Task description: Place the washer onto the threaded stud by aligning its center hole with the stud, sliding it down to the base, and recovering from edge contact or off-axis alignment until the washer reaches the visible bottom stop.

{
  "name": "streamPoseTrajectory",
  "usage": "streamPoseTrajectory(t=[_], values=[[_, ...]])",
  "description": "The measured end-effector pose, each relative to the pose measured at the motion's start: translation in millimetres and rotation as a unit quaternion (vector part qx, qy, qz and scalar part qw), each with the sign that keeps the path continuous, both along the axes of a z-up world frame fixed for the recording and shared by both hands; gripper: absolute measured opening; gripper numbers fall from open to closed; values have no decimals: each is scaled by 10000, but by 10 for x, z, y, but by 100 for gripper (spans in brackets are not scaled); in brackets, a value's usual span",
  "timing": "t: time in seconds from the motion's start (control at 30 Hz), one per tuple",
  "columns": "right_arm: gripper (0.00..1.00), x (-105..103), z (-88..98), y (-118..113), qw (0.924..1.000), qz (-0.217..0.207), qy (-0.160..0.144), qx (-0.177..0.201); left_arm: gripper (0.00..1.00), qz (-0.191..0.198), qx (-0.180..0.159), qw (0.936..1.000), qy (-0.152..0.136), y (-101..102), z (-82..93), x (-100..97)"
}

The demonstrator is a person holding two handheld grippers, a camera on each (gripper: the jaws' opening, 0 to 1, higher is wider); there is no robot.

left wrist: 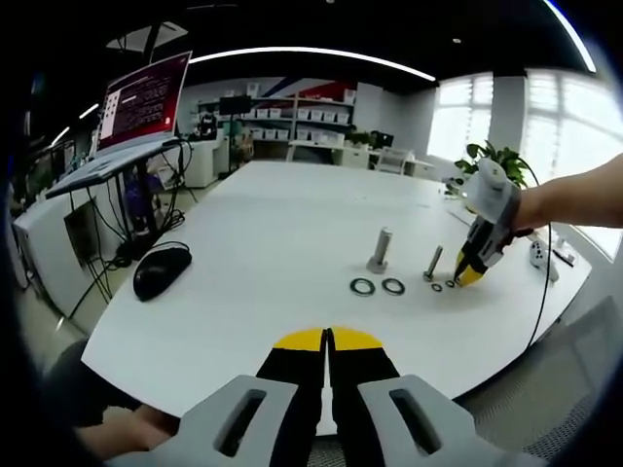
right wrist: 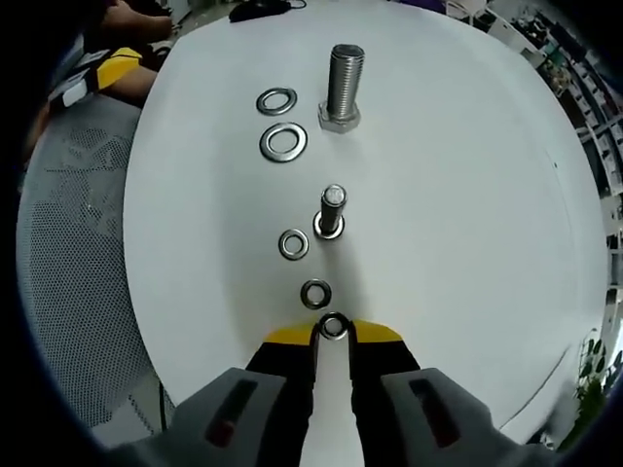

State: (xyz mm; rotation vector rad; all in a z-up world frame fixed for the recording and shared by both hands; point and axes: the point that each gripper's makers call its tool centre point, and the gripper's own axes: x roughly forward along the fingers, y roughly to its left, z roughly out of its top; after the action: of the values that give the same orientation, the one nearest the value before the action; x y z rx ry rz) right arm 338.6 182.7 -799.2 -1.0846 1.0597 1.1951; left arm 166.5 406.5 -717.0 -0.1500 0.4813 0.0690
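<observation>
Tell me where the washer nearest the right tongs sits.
In the right gripper view, that small washer lies on the white table between the tips of the right tongs, just below another small washer.

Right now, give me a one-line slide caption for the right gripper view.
Right gripper pinching a small washer at the table, lined up before the small stud; four loose washers and a large bolt beyond.

Office-lab: shelving with bins [left wrist: 292, 115], laptop [left wrist: 136, 112], white table [left wrist: 263, 243].
</observation>
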Motion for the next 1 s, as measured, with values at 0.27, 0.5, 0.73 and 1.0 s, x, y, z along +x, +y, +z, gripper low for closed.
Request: streamPoseTrajectory(t=[0.27,0.5,0.73,1.0], values=[[14,-9,25,-12,9983,-514,101,272,0,-2,1,10000,0,1,-2,1],[14,16,211,81,9961,-625,125,610,0,1,-8,10000,-2,1,-4,2],[14,16,378,198,9947,-593,132,830,0,-1,7,10000,6,3,-6,3],[14,-3,564,359,9947,-310,57,982,0,-9,17,10000,14,3,-9,1]])
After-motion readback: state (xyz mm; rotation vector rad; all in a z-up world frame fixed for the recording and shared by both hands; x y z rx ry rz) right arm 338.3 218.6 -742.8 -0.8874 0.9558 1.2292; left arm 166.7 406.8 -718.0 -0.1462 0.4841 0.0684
